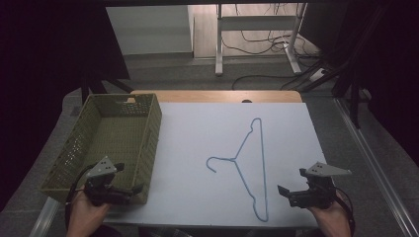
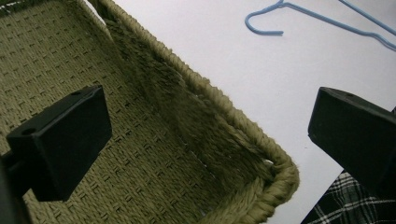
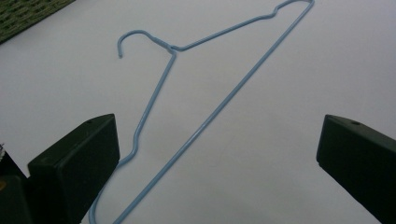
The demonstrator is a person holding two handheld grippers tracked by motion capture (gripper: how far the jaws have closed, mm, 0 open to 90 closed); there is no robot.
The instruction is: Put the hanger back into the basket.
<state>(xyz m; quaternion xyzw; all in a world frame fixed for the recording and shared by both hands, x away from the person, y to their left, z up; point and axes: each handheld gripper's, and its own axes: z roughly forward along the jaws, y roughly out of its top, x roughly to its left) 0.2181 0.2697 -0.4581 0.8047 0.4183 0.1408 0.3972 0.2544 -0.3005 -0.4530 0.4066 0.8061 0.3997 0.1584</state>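
Blue wire hanger [image 1: 249, 165], flat mid-worktop toward the near edge; woven basket [image 1: 74, 148] at left edge; left gripper [image 1: 129, 190] and right gripper [image 1: 285, 188] both wide open, empty; risk: thin wire slipping from jaws.

The table [image 1: 197, 197], wood-edged at its far side and covered by a white sheet, carries a green woven basket [image 1: 148, 143] at its left edge and a blue wire hanger [image 1: 262, 168] lying flat right of centre.
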